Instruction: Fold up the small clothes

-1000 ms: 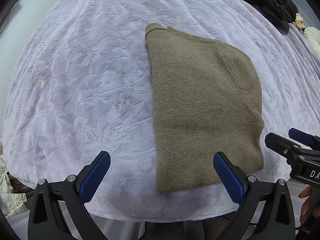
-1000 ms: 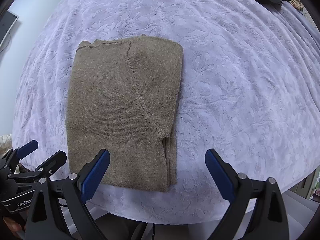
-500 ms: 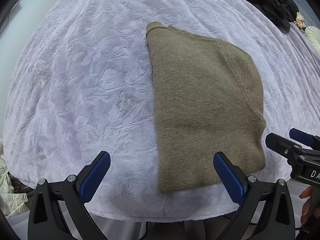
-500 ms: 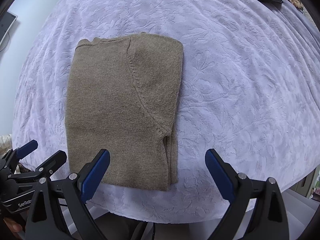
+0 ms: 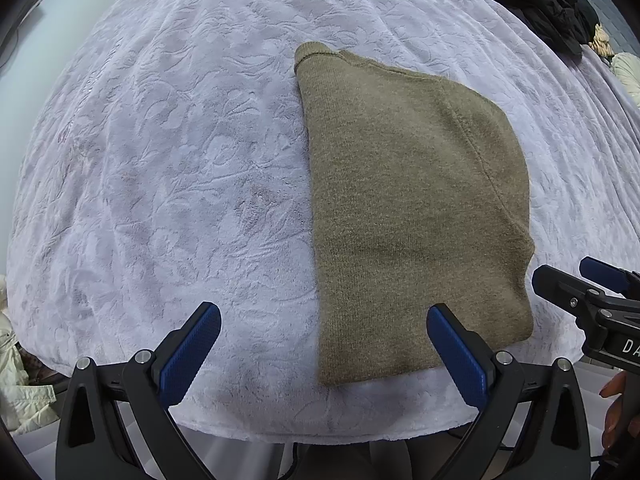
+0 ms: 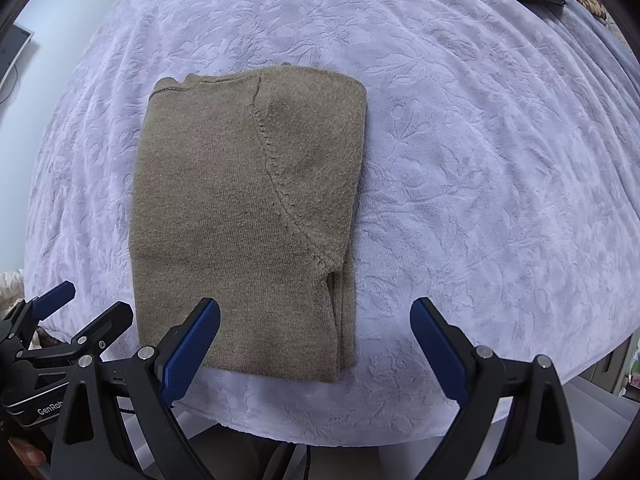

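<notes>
A: Our left gripper (image 5: 323,345) hovers with its fingers spread wide and empty over the sweater's near left corner. Where is the olive sweater (image 6: 248,216) lying?

B: Folded flat on the lavender blanket (image 6: 480,140), near its front edge. Our right gripper (image 6: 316,340) is spread too, over the near right corner. We should pinch both hem corners evenly, all layers, then fold away together.

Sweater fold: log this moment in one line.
sweater: folded, flat on blanket | left gripper: open | right gripper: open | contact: none
</notes>
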The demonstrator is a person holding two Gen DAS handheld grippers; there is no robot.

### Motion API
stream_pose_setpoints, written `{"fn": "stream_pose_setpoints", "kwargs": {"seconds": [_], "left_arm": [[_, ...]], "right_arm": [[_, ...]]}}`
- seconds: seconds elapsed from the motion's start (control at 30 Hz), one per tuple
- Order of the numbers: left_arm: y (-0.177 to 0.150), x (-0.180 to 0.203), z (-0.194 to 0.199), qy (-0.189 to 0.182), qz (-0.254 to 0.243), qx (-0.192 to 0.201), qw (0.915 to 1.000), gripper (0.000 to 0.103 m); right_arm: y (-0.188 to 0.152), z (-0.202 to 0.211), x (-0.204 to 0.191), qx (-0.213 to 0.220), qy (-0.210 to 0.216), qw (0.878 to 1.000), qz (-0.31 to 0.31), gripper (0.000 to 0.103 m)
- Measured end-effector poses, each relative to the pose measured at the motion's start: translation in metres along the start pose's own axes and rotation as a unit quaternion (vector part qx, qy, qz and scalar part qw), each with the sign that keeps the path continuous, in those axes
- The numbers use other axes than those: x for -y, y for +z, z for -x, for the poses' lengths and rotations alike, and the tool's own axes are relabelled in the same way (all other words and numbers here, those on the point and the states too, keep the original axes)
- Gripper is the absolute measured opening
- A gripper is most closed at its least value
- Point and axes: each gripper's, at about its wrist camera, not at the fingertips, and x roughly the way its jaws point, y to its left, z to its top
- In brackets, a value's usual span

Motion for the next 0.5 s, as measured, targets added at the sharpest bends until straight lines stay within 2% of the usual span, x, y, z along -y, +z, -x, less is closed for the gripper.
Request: {"fn": "stream_pose_setpoints", "kwargs": {"seconds": [0.5], "left_arm": [[-0.0015, 0.0008, -0.0006, 0.001, 0.001, -0.001, 1.0, 0.103]], "right_arm": [[-0.0008, -0.0012, 0.0013, -0.002, 0.0, 1.0, -0.002, 0.097]]}}
